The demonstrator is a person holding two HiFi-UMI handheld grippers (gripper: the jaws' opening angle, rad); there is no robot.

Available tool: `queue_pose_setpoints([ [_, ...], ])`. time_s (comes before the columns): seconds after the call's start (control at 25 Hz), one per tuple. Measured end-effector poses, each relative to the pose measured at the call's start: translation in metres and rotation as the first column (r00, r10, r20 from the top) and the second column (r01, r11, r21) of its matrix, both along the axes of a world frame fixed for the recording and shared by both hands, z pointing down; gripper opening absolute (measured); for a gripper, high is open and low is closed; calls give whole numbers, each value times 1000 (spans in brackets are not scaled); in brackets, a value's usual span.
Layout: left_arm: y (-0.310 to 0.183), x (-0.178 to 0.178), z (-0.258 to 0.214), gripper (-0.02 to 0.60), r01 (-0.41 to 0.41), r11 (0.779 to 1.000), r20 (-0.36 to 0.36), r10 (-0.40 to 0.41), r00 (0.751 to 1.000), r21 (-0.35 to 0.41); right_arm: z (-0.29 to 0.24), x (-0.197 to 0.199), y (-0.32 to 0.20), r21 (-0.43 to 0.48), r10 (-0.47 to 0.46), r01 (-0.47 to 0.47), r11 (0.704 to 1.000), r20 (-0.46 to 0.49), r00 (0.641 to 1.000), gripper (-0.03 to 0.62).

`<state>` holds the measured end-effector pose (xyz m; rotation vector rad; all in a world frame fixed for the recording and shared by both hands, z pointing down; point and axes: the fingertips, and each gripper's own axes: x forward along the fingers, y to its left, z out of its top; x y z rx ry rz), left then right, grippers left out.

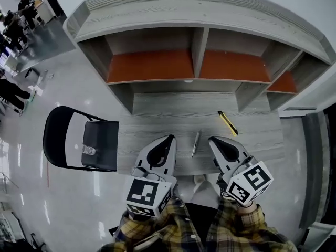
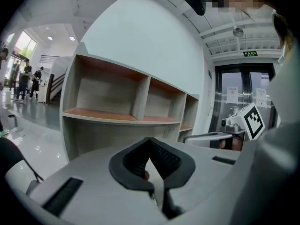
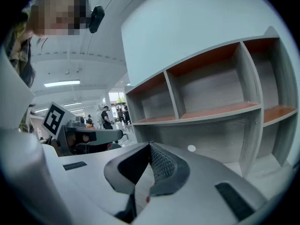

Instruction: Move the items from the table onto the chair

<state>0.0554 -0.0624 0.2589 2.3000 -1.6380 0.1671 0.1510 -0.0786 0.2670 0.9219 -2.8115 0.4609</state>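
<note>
Chair [image 1: 101, 140] at far left; the left gripper [image 1: 168, 139] and right gripper [image 1: 213, 139], both closed and empty, flank a grey pen [image 1: 195, 143] lying on the table [image 1: 157, 118] pointing away from the person, a yellow knife [image 1: 228, 123] slanting just beyond the right one.

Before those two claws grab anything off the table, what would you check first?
1. Left gripper empty: ok, jaws together on nothing.
2. Right gripper empty: ok, same.
3. Jaws open for a grab: not ok, both shut.
4. Yellow knife and grey pen lie on the table: ok.
5. Room on the chair seat: ok, one small thing lies there.
6. Knife blade drawn in: cannot tell.
</note>
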Motion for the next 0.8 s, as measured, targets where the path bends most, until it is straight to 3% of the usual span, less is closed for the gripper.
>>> queue_pose_setpoints([
  [0.16,-12,-5,8,5,-145,989,13,145,989,-29,4,-11,-1,-6,128,-128,992,-8,992,17],
  [0.4,-26,17,31,5,-302,949,-19,302,953,-90,23,7,4,-73,275,-277,958,-47,960,17],
  [0.6,-38,40,59,5,-333,931,-37,331,943,-149,36,31,-2,-105,315,-321,941,-71,946,17],
  [0.8,-51,56,101,5,-294,926,-35,295,955,-238,48,49,-13,-126,298,-307,943,-83,951,17],
])
